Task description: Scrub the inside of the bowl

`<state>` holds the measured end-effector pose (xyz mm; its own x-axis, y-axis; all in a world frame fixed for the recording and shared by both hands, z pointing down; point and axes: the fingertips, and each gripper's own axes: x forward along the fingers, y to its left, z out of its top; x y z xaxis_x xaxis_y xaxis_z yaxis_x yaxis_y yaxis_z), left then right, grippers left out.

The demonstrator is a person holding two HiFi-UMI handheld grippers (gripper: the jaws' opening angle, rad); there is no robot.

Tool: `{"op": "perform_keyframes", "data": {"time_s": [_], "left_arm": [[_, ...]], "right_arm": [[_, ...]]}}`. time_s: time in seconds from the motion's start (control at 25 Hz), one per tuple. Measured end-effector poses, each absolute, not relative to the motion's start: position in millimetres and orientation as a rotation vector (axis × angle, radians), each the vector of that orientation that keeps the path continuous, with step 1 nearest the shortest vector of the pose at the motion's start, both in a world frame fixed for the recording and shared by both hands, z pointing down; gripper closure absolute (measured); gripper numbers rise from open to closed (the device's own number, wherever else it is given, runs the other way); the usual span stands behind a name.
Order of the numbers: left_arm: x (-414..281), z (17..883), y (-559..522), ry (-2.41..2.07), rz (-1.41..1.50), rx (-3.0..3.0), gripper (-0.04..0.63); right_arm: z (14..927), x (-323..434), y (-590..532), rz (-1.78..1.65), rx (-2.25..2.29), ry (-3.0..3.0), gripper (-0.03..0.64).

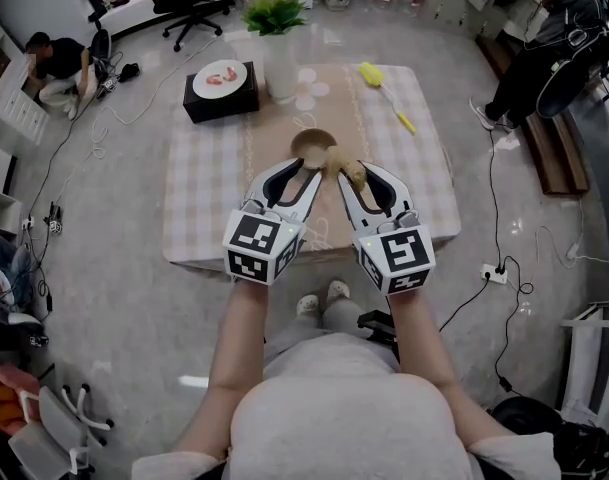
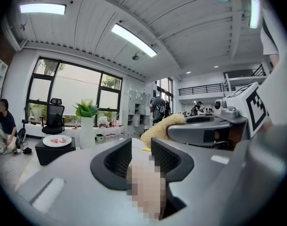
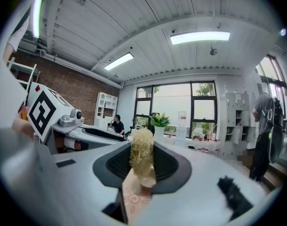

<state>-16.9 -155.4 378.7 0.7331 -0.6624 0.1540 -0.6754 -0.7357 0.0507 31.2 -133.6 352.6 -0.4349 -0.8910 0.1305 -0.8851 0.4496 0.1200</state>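
Note:
A brown bowl (image 1: 312, 145) stands on the beige runner in the middle of the checked table (image 1: 204, 193). My left gripper (image 1: 309, 174) hovers at the bowl's near rim. Its jaws stand a narrow gap apart (image 2: 141, 160), and I see nothing gripped between them. My right gripper (image 1: 355, 175) is just right of the bowl, shut on a straw-coloured scrubber (image 1: 352, 173). The scrubber (image 3: 142, 155) sticks up between the right gripper's pads (image 3: 116, 163). From the left gripper view the scrubber (image 2: 158, 128) shows at the right gripper's tip. The bowl is hidden in both gripper views.
A plant in a white vase (image 1: 277, 56) and a black box with a white plate (image 1: 221, 90) stand at the table's far side. A yellow brush (image 1: 385, 93) lies far right. People stand and sit around the room, and cables run over the floor (image 1: 504, 278).

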Motion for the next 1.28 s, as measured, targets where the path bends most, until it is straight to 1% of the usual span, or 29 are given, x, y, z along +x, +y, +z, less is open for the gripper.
{"op": "perform_keyframes", "data": {"time_s": [0.2, 0.36, 0.56, 0.72, 0.92, 1.0, 1.04, 1.2, 1.28], "left_arm": [[-7.8, 393.1, -174.9, -1.101, 0.247, 2.781, 0.39], [-1.3, 402.7, -195.8, -1.129, 0.275, 2.745, 0.344], [7.2, 418.7, -215.4, -1.149, 0.32, 2.714, 0.264], [10.6, 438.4, -225.5, -1.162, 0.387, 2.676, 0.255], [9.5, 456.5, -237.0, -1.218, 0.43, 2.636, 0.267], [9.3, 463.3, -240.5, -1.216, 0.453, 2.624, 0.262], [9.3, 466.8, -241.8, -1.206, 0.464, 2.617, 0.252], [10.3, 483.6, -242.7, -1.139, 0.535, 2.594, 0.172], [10.0, 491.5, -244.2, -1.115, 0.567, 2.589, 0.164]], "right_arm": [[360.3, 38.8, -157.0, -0.019, 1.512, -2.543, 0.511], [365.0, 45.0, -179.9, -0.009, 1.462, -2.565, 0.511], [373.0, 54.1, -203.8, 0.01, 1.414, -2.584, 0.511], [380.2, 56.9, -218.9, 0.021, 1.36, -2.597, 0.511], [392.6, 56.4, -233.5, 0.035, 1.296, -2.61, 0.511], [397.8, 56.0, -238.5, 0.049, 1.282, -2.61, 0.511], [399.7, 55.3, -240.7, 0.056, 1.275, -2.61, 0.511], [405.8, 53.7, -246.2, 0.073, 1.253, -2.605, 0.511], [408.5, 54.3, -249.6, 0.078, 1.252, -2.597, 0.511]]}}
